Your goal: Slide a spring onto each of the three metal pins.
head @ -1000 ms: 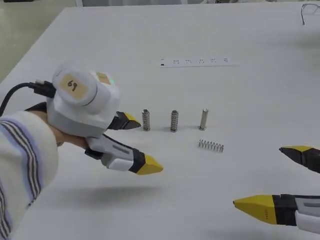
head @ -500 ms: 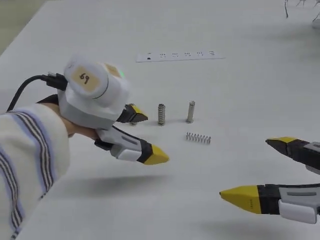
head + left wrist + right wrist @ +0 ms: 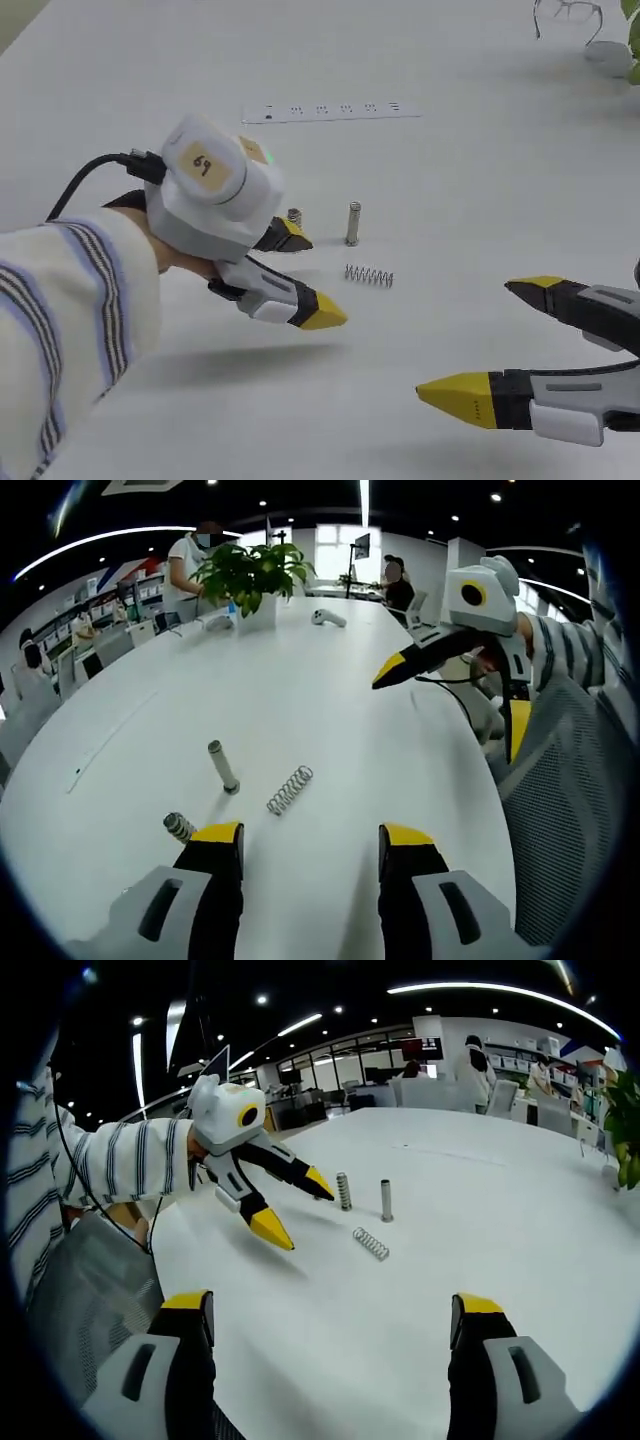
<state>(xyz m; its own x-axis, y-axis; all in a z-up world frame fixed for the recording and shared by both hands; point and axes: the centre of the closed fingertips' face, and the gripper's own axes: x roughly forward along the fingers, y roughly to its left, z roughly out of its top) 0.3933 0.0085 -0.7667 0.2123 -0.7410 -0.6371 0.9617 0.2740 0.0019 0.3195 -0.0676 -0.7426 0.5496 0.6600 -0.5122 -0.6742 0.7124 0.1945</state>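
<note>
See last spring [image 3: 369, 275] lying flat on table [image 3: 480, 180], loose and untouched, just in front of bare pin [image 3: 353, 223]. Make out one sprung pin [image 3: 294, 216] next along the row, half behind a jaw. Guess the third sits hidden behind left gripper [image 3: 312, 278], can't confirm from here.

Versus a second back: read left gripper as shifted along the row toward the bare pin, with far jaw tip now at the sprung pin instead of short of the row. Discount most of the frame shift as head motion.

Read left gripper as spread wide, holding nothing. Same for right gripper [image 3: 472, 340], hanging well apart from spring at about the same offset as before.

Take it as two of three done, approach to last spring starting, no pickup yet. Expect spring to roll if nudged sideways.
</note>
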